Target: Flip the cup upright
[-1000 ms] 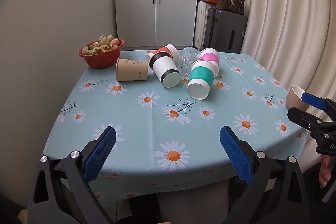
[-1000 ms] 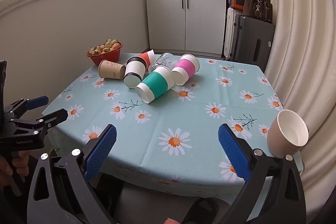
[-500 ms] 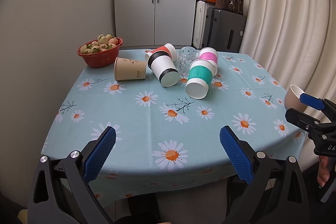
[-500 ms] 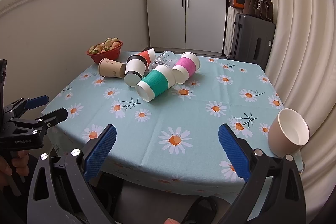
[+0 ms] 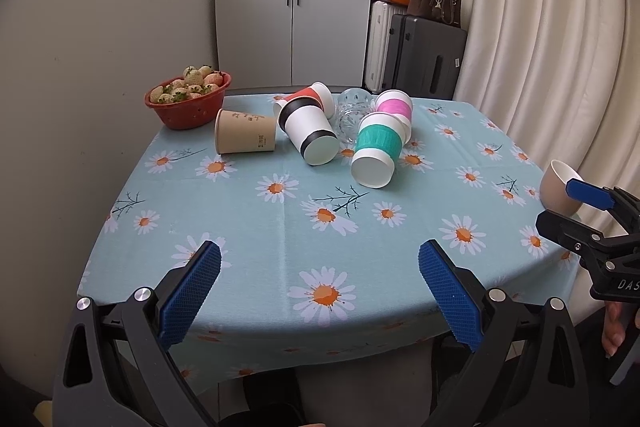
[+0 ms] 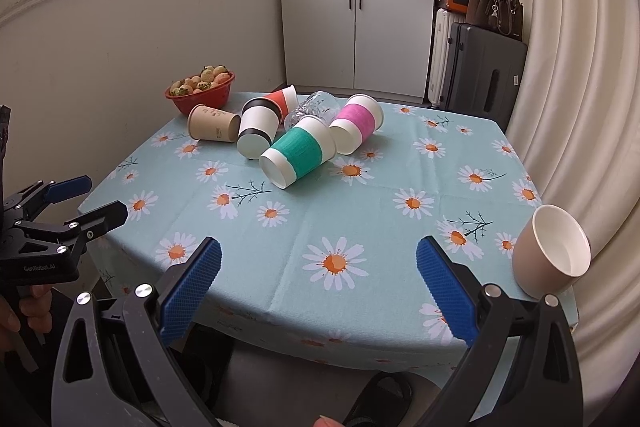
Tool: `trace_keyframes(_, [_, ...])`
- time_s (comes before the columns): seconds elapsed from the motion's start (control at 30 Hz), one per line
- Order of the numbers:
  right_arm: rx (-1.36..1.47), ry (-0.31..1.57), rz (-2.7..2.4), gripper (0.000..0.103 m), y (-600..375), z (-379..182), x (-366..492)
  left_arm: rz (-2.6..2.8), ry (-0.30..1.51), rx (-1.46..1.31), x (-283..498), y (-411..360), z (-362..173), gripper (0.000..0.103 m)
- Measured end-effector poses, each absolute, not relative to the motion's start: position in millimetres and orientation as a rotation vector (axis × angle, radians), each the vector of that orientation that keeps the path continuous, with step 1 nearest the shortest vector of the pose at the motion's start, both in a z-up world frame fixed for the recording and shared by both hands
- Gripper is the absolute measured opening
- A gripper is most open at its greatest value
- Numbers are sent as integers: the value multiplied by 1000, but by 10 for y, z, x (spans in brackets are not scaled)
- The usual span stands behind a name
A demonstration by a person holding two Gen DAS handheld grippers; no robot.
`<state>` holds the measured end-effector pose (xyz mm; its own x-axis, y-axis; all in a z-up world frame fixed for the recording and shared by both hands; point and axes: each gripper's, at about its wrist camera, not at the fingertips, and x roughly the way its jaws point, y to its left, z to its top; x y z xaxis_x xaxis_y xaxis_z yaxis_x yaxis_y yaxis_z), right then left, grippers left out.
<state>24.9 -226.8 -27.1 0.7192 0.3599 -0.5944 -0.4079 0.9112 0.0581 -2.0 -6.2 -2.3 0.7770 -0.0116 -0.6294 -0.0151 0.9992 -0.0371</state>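
Several cups lie on their sides in a cluster at the far middle of the table: a green-sleeved cup (image 5: 374,155) (image 6: 298,157), a black-banded white cup (image 5: 309,133) (image 6: 258,129), a pink-sleeved cup (image 5: 394,109) (image 6: 357,123), a red cup (image 5: 310,97), a tan paper cup (image 5: 245,135) (image 6: 213,123) and a clear glass (image 5: 352,111). A beige cup (image 6: 552,257) (image 5: 558,187) stands upright at the right front edge. My left gripper (image 5: 319,293) and my right gripper (image 6: 318,289) are both open and empty, short of the table's front edge.
A red bowl of strawberries (image 5: 188,99) (image 6: 202,89) sits at the far left corner. The table wears a blue daisy tablecloth (image 5: 288,227). White curtains (image 5: 540,27) hang at the right; suitcases (image 5: 424,61) and a cupboard stand behind.
Both grippers have drawn back slightly from the table, so the cups look a little farther off. Nothing on the table has moved.
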Motion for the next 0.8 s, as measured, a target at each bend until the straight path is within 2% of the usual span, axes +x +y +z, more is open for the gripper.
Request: trace_keyframes(0.8, [-88, 651, 425, 97, -2225, -282, 261, -1, 691, -35, -22, -59, -15, 97])
